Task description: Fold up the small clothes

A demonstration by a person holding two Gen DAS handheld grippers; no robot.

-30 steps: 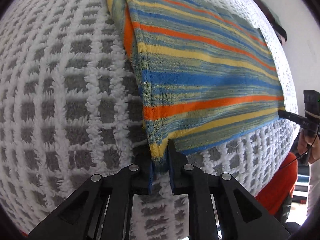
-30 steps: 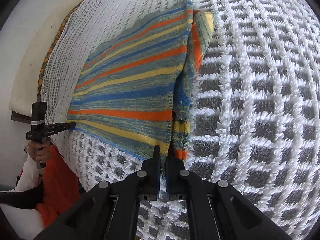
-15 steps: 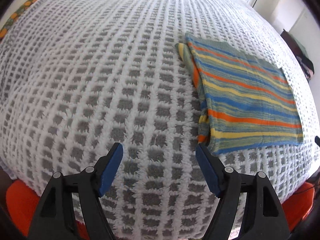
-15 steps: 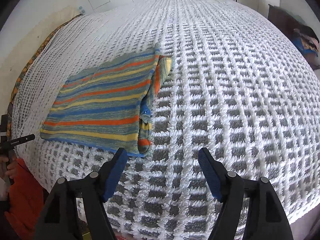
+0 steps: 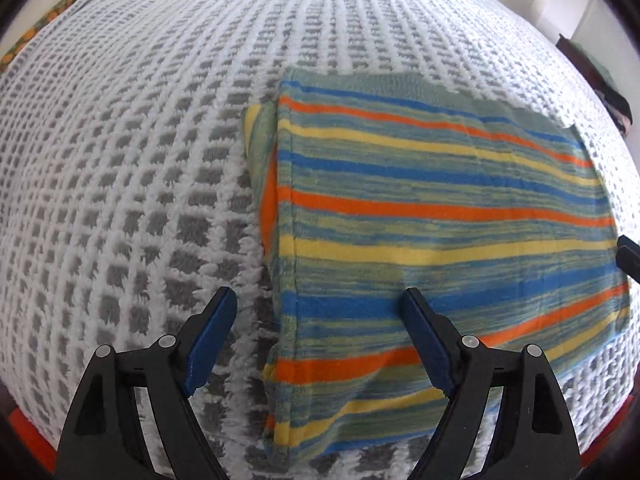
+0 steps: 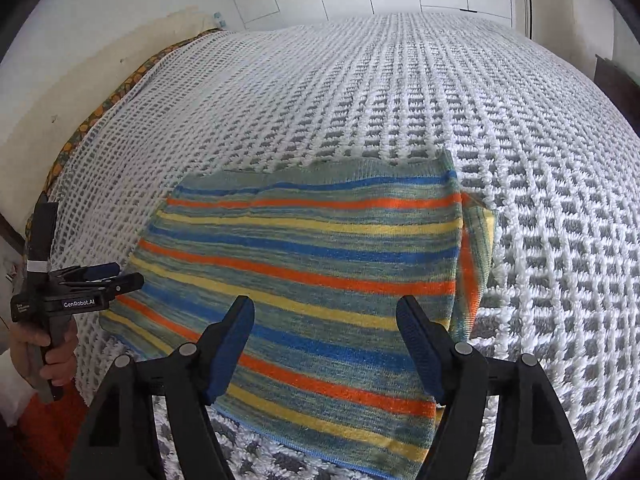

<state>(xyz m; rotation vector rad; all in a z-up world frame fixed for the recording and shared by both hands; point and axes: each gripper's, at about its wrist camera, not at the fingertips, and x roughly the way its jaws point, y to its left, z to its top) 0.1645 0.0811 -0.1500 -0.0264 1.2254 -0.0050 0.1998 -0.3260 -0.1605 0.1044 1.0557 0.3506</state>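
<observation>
**Hovering over a striped garment between folds**

Lying flat on the white-and-grey waffle bedspread [image 6: 500, 128] near its front edge, the striped knit garment [image 6: 312, 264] is the landmark here: a rough rectangle of blue, orange, yellow and green bands. Along one side edge, an under-layer [image 5: 260, 148] pokes out past the top layer, so at least one fold looks made already.

The left gripper [image 5: 316, 336] hangs above the garment's near corner on that layered side, one fingertip over the bedspread, the other over the cloth; its jaws are opening and nothing is pinched between them. The right gripper [image 6: 326, 344] hovers over the garment's near edge, jaws spread, also empty, with both tips above the stripes.

By my reading, this is a pause between folds. The next move probably calls for choosing two matching corners of one edge, pinching every layer there, and carrying that edge across to meet the opposite one. The protruding under-layer may need tucking first, or the result will be uneven.

Beyond the garment's far side, a hand [image 6: 44, 344] grips the left tool's handle.
</observation>
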